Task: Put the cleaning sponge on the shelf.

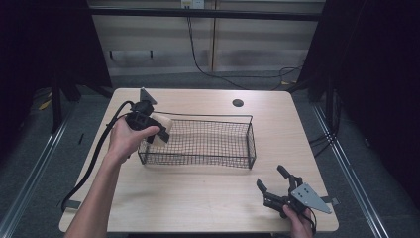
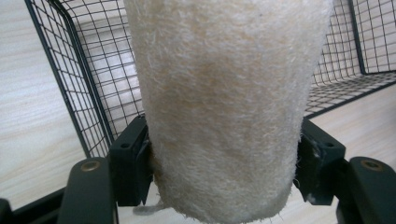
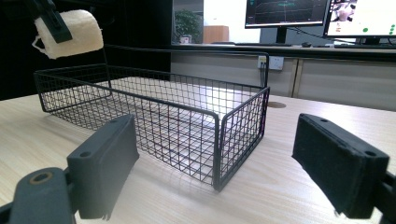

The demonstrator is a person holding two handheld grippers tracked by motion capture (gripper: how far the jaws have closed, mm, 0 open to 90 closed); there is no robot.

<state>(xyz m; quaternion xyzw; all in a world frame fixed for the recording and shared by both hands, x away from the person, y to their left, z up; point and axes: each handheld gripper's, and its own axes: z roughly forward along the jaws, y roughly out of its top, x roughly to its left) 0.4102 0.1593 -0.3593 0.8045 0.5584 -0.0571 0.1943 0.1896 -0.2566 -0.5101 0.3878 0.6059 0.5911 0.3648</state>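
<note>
A cream, fuzzy roll of cloth (image 2: 224,107) is clamped between the black jaws of my left gripper (image 2: 224,172). In the high view that left gripper (image 1: 154,130) holds the roll (image 1: 161,126) just above the left end of a black wire basket (image 1: 250,141). The right gripper view shows the roll (image 3: 70,32) raised over the basket's (image 3: 219,140) far end. My right gripper (image 1: 272,179) rests near the table's front right corner, open, with nothing between its pads (image 3: 105,158).
The light wooden table (image 1: 198,198) has a round cable hole (image 1: 237,103) behind the basket. A black cable (image 1: 94,158) trails from the left gripper over the table's left edge. Monitors (image 3: 285,11) stand on a desk beyond.
</note>
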